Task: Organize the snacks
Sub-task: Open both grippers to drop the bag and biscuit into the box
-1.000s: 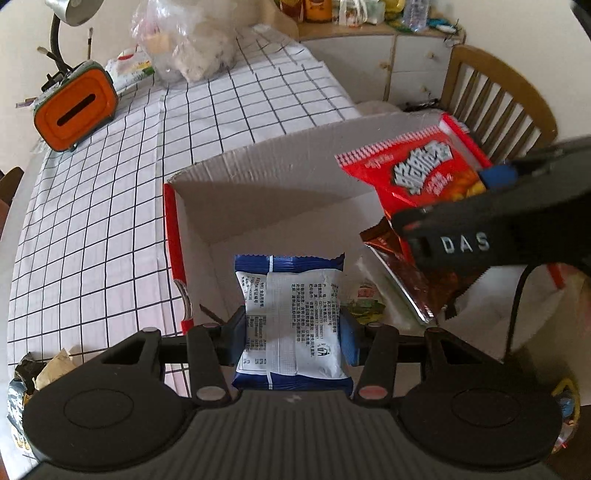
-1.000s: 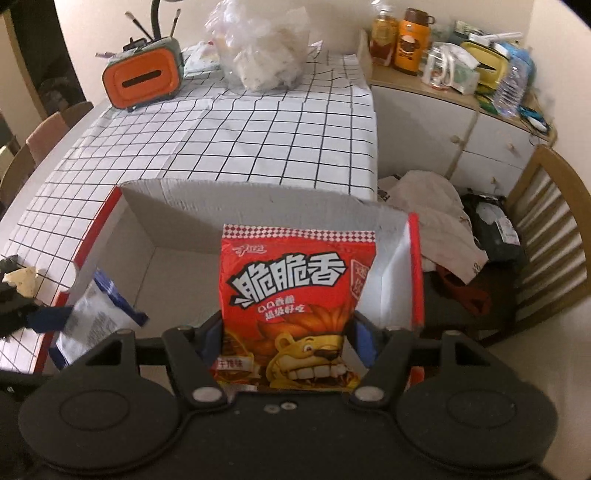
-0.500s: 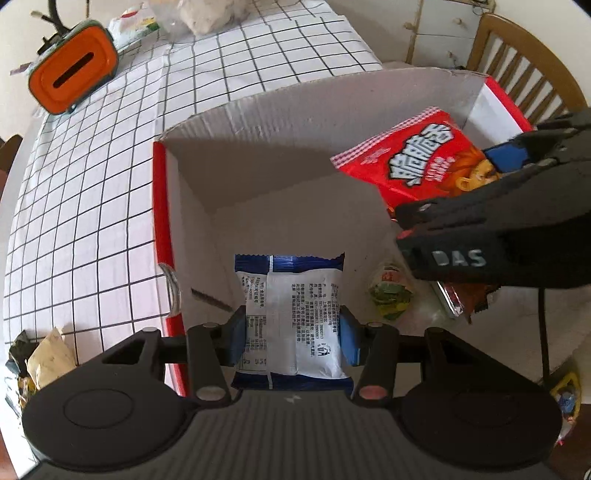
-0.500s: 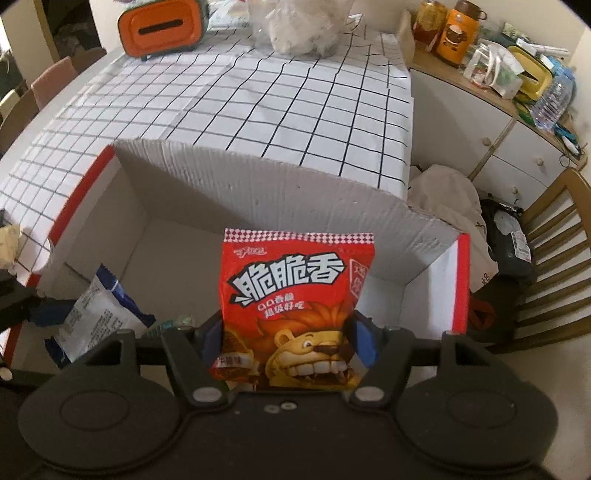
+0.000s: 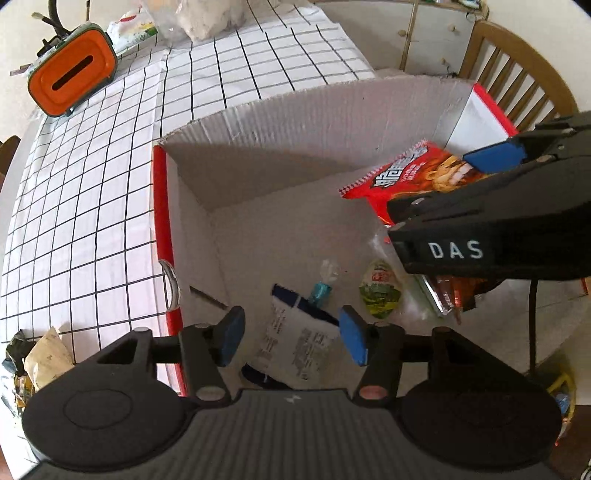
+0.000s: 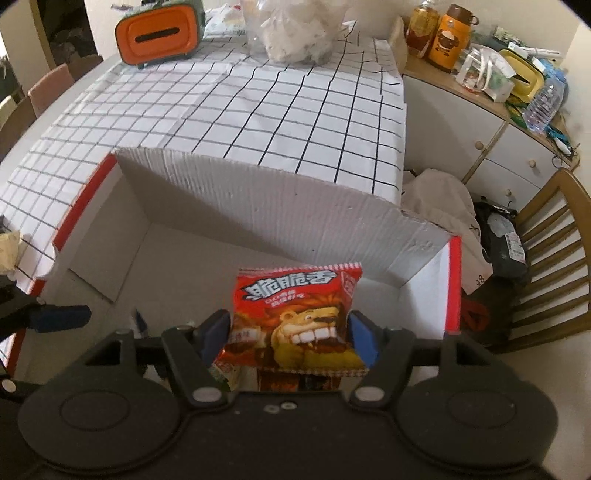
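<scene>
A white cardboard box (image 5: 280, 122) with red edges stands against the checked table; it also shows in the right wrist view (image 6: 258, 206). My left gripper (image 5: 291, 339) is open above the box floor, and a blue-and-white snack packet (image 5: 299, 339) lies loose below it, tilted. A green snack (image 5: 380, 291) and a small teal candy (image 5: 319, 291) lie on the box floor. My right gripper (image 6: 290, 338) holds a red lion snack bag (image 6: 295, 317) between its pads, low inside the box; the bag also shows in the left wrist view (image 5: 410, 173).
An orange tissue holder (image 5: 70, 81) and a clear plastic bag (image 6: 295, 33) stand at the table's far end. Loose wrappers (image 5: 37, 362) lie at the table's near left. A wooden chair (image 6: 546, 266) and a white cabinet (image 6: 491, 147) stand to the right.
My left gripper has opened and let go of the blue-and-white packet, which dropped onto the box floor. Both grippers moved lower into the box. The red bag tilted forward.
</scene>
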Demonstrator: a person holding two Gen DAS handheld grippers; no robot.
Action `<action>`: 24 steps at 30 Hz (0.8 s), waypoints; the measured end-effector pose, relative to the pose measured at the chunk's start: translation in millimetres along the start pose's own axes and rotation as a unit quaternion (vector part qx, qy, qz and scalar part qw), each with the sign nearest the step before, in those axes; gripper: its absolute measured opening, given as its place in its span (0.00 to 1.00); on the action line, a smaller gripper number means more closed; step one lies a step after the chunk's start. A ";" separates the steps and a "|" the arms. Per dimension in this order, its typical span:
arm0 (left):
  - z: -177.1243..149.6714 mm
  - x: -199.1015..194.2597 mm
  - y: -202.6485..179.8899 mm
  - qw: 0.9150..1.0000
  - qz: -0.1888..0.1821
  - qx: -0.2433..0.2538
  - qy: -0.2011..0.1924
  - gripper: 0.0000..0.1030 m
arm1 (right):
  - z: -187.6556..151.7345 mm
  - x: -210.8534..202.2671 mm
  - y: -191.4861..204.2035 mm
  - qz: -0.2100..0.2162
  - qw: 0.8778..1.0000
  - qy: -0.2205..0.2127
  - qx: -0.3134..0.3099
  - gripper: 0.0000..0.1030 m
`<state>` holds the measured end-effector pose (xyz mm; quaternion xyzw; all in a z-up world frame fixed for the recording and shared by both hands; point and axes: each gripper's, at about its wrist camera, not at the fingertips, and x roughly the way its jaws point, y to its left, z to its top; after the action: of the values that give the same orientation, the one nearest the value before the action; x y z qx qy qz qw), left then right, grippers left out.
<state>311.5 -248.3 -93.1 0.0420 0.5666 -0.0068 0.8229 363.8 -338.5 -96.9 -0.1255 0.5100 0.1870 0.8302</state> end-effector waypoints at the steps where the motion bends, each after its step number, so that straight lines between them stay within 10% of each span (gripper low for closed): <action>1: -1.0 -2.6 0.7 1.000 -0.002 -0.001 -0.004 0.56 | -1.0 -3.4 -0.9 0.003 1.000 -0.003 0.002 0.70; 24: -46.5 -91.6 32.9 0.989 -0.036 -0.004 -0.142 0.71 | -42.1 -105.9 5.9 0.076 0.988 -0.117 0.066 0.83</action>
<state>237.3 -215.3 -22.1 0.0170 0.4447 -0.0398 0.8946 284.2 -369.3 -21.3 -0.0085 0.4285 0.2293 0.8739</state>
